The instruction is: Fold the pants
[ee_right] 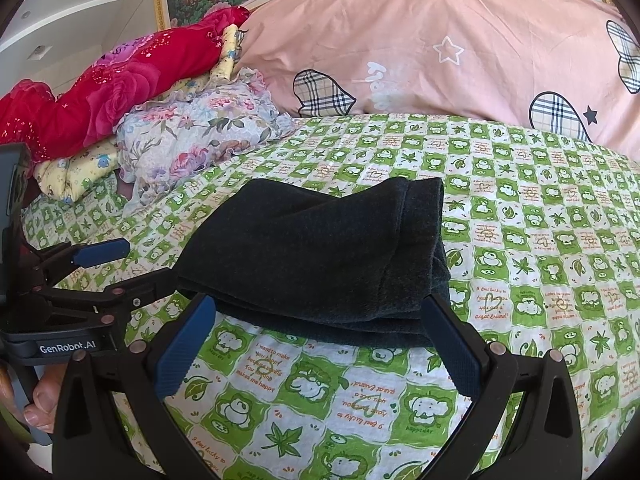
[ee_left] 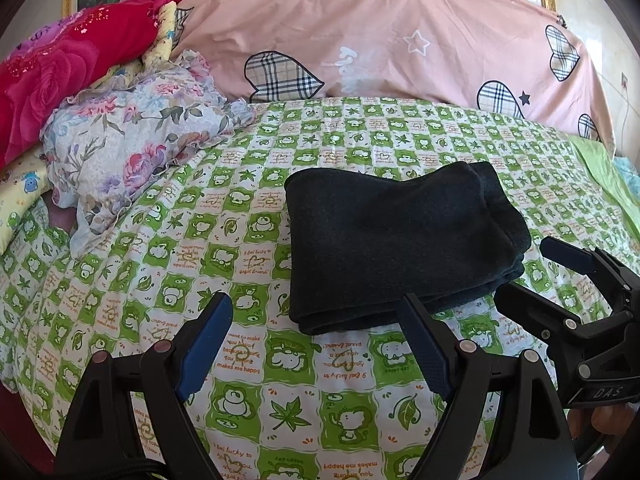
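The dark pants (ee_left: 400, 240) lie folded into a compact stack on the green checked bed sheet (ee_left: 240, 240). My left gripper (ee_left: 316, 312) is open and empty, just in front of the stack's near left corner. My right gripper (ee_left: 532, 272) shows at the right, open beside the stack's near right corner. In the right wrist view the folded pants (ee_right: 320, 248) lie right ahead of my open, empty right gripper (ee_right: 320, 308), whose fingertips sit at the stack's near edge. My left gripper (ee_right: 132, 264) shows at the left, open.
A pink quilt with plaid hearts (ee_left: 380, 40) lies along the far side of the bed. Floral, red and yellow bedding (ee_left: 120, 132) is piled at the far left. A light green cloth (ee_left: 600, 168) lies at the right edge.
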Motion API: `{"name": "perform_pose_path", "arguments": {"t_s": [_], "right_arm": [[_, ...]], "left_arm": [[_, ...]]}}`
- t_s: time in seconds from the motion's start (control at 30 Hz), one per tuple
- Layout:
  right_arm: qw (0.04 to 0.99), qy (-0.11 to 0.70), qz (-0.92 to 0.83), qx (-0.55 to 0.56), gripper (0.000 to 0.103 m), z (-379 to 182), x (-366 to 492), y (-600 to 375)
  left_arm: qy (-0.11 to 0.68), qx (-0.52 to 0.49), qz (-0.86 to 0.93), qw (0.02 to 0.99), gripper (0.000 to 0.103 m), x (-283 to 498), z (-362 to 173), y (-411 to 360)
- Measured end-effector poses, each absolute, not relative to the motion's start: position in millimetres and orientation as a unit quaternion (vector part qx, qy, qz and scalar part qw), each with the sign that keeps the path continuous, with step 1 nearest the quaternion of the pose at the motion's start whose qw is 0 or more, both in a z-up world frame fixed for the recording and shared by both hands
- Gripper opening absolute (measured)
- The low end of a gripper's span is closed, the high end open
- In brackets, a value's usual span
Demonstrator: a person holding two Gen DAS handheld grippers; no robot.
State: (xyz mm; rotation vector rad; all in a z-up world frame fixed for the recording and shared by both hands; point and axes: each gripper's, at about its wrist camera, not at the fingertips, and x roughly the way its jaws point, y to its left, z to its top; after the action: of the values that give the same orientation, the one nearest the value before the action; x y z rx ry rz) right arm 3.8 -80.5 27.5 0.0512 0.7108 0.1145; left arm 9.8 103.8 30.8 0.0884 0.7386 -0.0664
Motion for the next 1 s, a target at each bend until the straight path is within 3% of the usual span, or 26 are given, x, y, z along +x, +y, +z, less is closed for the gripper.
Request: {"name": "perform_pose_path", "arguments": {"t_s": [1.0], "right_arm": [[0.938,0.342,0.053,0.025,0.102,34.2,5.0,-77.7]], "left_arm": [[0.361,0.044,-0.034,0.931,0.086,12.5,35.2,103.2]]}}
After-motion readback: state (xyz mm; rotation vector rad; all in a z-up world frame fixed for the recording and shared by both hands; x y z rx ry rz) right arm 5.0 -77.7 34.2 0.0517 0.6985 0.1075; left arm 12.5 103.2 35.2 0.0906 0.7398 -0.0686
